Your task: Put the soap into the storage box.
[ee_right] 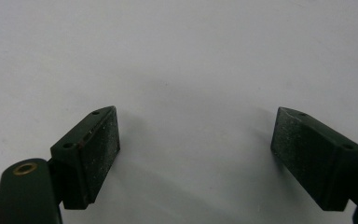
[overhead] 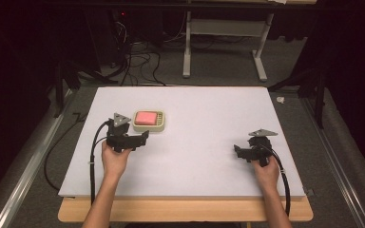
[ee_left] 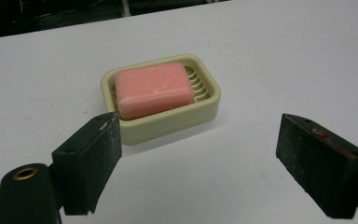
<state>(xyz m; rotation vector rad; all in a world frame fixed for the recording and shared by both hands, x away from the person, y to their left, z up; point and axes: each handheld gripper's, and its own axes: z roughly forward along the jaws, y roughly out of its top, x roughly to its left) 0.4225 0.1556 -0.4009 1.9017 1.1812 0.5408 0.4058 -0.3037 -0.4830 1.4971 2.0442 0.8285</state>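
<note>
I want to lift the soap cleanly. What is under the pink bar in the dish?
The soap lies on the dish's raised ribs, visible beside it. The dish floor beneath is covered.

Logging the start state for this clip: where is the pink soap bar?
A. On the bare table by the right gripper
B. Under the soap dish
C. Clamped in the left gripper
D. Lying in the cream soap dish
D: the pink soap bar lies in the cream soap dish, ahead of the open left gripper.
</note>
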